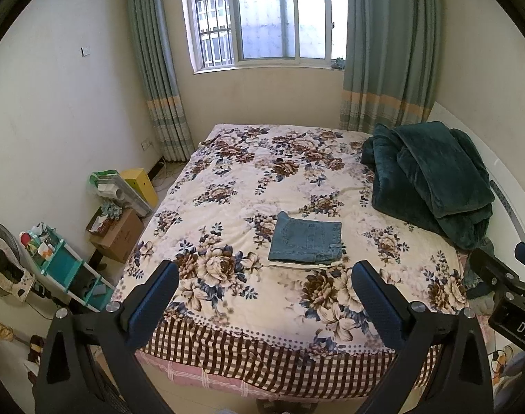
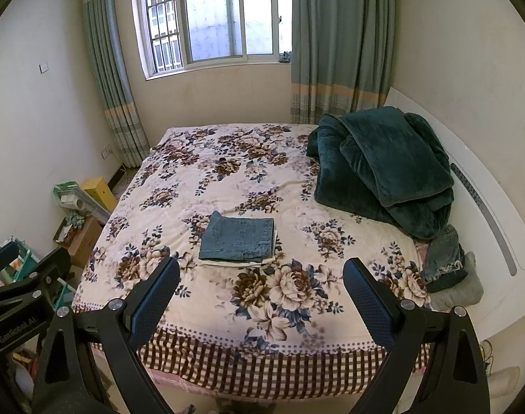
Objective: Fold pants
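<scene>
A: What do we have around us at the foot of the bed (image 1: 227,207)?

B: On our right a heaped dark green blanket (image 1: 431,179) lies against the white headboard (image 2: 483,207), and from the right wrist view we see more crumpled denim (image 2: 443,255) and a grey cloth (image 2: 459,286) below it. On our left, on the floor, stand a cardboard box (image 1: 119,238), a yellow box (image 1: 139,183) and a teal shelf (image 1: 60,265). Straight across are the window (image 1: 265,17) and the green curtains (image 1: 158,69).

A: Anything between us and the pants?

B: Only bare flowered bedspread. The folded pants (image 1: 305,238) lie flat, a neat blue rectangle on top of a pale folded cloth (image 1: 303,265) whose edge shows beneath.

A: And our grippers?

B: Our left gripper (image 1: 265,296) is spread wide and holds nothing; the pants sit ahead of it, between its fingers' lines and apart from them. Our right gripper (image 2: 260,289) is spread wide too, empty, with the pants (image 2: 238,239) ahead and toward its left finger (image 2: 155,296). Each gripper shows at the edge of the other's view.
</scene>
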Demonstrator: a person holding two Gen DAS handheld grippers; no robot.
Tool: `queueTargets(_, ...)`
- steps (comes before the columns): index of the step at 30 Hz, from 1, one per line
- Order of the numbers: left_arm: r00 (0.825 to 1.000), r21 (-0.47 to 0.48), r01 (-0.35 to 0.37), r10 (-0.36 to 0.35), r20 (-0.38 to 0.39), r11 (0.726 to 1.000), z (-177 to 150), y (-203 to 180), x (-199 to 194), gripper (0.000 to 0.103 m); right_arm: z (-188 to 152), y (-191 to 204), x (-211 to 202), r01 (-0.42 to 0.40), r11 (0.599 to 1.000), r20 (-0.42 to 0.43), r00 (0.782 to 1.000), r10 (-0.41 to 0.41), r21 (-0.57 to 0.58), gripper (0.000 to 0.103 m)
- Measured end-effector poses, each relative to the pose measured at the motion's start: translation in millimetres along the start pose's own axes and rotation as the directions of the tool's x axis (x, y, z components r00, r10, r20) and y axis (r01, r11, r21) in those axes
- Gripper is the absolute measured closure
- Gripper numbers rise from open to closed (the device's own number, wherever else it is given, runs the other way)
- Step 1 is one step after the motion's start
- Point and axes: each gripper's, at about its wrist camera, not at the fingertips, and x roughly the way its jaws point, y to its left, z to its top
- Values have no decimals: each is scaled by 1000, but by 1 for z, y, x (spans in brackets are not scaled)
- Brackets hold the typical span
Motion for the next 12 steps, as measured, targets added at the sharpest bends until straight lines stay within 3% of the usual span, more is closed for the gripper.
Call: queueTargets(12,1000,2,13,-13,-7,1000,-4,-2,-2,0,-5,-8,-4,3,1000,-2,1000,-3,8,5)
